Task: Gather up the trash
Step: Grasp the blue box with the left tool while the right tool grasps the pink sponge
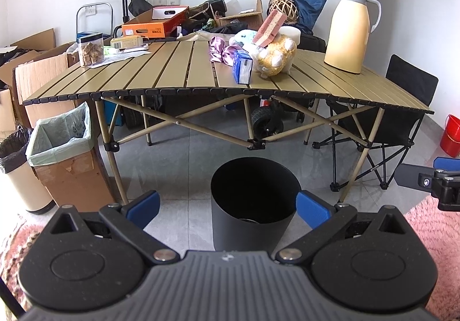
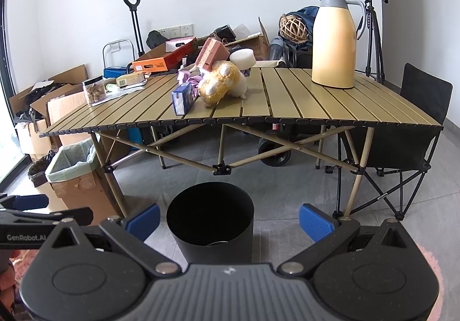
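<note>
We hold both grippers low and level, facing the folding table, and neither carries anything: the left gripper has its blue fingers spread wide apart, and the right gripper stands just as wide. The black bin sits on the floor straight ahead of and just below both of them, between us and the table; in it we can make out only a faint rim of something at the bottom, too dim to name. By our reckoning the collecting has hardly begun. What we judge may be rubbish lies well ahead and above the fingers, on the tabletop: a blue carton lying near the front edge, just ahead and slightly right of the left gripper, and some crumpled purple wrapping behind it beside a plush toy. The jar of snacks far ahead on the left and the yellow jug far ahead on the right look like things to leave alone
</note>
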Action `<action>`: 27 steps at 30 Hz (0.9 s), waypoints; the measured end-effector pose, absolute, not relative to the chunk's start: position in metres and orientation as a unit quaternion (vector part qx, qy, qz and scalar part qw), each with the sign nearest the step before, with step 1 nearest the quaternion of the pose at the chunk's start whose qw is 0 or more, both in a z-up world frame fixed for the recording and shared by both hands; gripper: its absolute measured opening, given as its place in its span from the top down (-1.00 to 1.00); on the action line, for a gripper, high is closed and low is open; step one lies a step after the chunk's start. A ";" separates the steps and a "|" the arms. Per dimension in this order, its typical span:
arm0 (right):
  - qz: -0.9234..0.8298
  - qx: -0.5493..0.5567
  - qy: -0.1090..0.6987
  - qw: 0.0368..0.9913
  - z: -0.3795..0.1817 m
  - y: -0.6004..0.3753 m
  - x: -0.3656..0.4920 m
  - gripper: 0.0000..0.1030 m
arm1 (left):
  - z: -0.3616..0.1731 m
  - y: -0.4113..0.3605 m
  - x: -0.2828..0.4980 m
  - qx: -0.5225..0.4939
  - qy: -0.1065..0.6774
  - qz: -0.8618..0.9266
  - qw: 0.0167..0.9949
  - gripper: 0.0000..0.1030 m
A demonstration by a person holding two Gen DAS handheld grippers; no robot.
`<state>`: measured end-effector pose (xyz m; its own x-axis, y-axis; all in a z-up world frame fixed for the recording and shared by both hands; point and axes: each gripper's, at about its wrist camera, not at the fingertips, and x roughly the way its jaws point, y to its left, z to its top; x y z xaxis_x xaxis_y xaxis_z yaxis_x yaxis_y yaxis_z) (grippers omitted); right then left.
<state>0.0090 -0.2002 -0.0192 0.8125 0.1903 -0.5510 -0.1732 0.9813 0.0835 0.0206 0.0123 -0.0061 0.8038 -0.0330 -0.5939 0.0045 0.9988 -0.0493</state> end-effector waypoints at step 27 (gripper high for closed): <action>0.095 0.014 0.274 0.957 -0.024 -0.195 0.133 -1.00 | 0.010 0.012 0.154 -0.015 0.279 -0.002 0.960 -1.00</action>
<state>0.1326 -0.1954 -0.0237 0.8321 0.1888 -0.5216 -0.1740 0.9817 0.0777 0.1535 0.0123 0.0104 0.8447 -0.0111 -0.5351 -0.0053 0.9996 -0.0291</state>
